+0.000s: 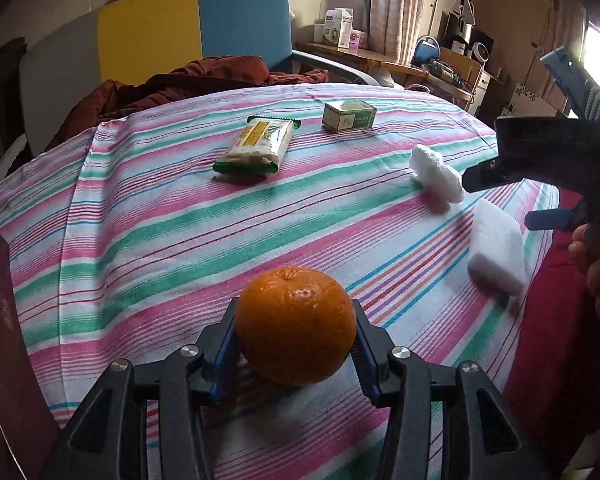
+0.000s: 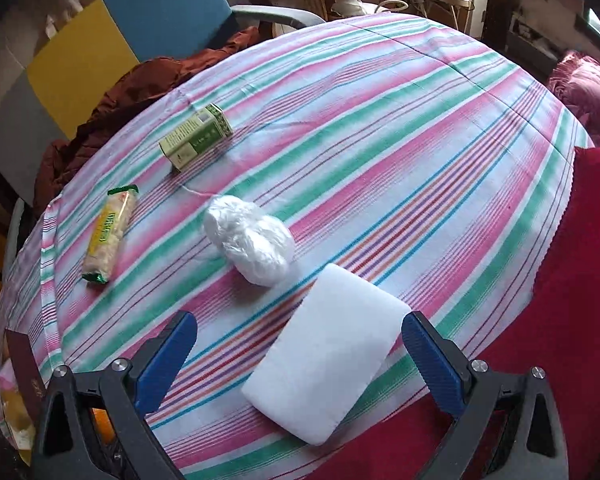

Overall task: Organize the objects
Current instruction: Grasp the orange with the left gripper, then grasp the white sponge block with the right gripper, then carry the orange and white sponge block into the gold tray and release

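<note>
Hiding orange [image 1: 296, 324] underside, left tool [image 1: 296, 344] clamped

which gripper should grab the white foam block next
Right. The right hand-held gripper is open with the white foam block already between its fingers, while the left hand-held gripper is shut on the orange.

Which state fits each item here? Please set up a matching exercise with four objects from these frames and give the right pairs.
Column 1:
1. orange
2. white foam block
3. small green box
4. snack bar packet

Column 2:
A. lying on its side at the far part of the striped cloth
B. held between the left gripper's fingers
C. lying on the cloth, a green crimp at each end
D. lying flat between the open fingers of the right gripper, not gripped

Pairs: 1-B, 2-D, 3-A, 4-C
</note>
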`<state>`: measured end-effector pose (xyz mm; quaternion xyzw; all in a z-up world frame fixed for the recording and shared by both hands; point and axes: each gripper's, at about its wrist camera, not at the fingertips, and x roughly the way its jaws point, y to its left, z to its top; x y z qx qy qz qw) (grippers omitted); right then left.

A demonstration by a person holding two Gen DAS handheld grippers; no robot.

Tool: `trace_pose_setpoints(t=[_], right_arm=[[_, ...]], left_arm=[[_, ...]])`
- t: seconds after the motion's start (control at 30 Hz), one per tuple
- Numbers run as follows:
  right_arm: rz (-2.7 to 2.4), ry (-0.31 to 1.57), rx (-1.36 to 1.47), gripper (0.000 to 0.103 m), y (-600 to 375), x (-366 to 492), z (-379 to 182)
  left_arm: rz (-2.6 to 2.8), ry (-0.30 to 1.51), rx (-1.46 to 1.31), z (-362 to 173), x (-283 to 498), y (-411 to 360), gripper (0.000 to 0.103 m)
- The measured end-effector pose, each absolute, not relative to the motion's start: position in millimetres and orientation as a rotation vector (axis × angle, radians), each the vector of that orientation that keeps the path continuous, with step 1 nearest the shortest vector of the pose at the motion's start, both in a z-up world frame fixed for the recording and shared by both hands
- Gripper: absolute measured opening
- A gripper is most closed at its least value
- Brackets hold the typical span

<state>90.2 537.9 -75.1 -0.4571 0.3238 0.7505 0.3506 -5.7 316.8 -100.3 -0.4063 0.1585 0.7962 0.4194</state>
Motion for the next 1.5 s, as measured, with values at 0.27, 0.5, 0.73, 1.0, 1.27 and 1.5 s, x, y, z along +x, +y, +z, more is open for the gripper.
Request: trace_pose_setpoints(t=[0.27,0.5,0.73,1.0,1.27,1.5], right_arm=[[1.793,0.886,-1.284,0.103,547.4,86.3,-105.7],[1.964,0.792,-1.314,0.092,521.0,74.4,-100.5],[1.997,0.64,-1.329,0.066,509.6,77.2,-98.5],[2.192,0.649,-1.336,0.065,451.0,86.6,-84.1],[2.382,0.533,-1.263,0.065,421.0,71.0,-54.9],[2.567,0.441,-1.283,0.065,379.8,35.6,-37.1]], left_arm=[[1.98,0.345,-1.013,-101.2,-3.7,300.3,0.05],[1.981,0.336,-1.001,-102.2,-1.2,294.2,0.05],[1.995,0.355,-0.976,-104.5,1.5,292.9,0.05],[2.0,0.342,-0.995,-100.0,2.0,285.4,0.049],[2.063,0.284,-0.997,-68.3,10.4,244.1,0.049],[2.22,0.144,-0.943,-17.2,-4.4,180.1,0.049]])
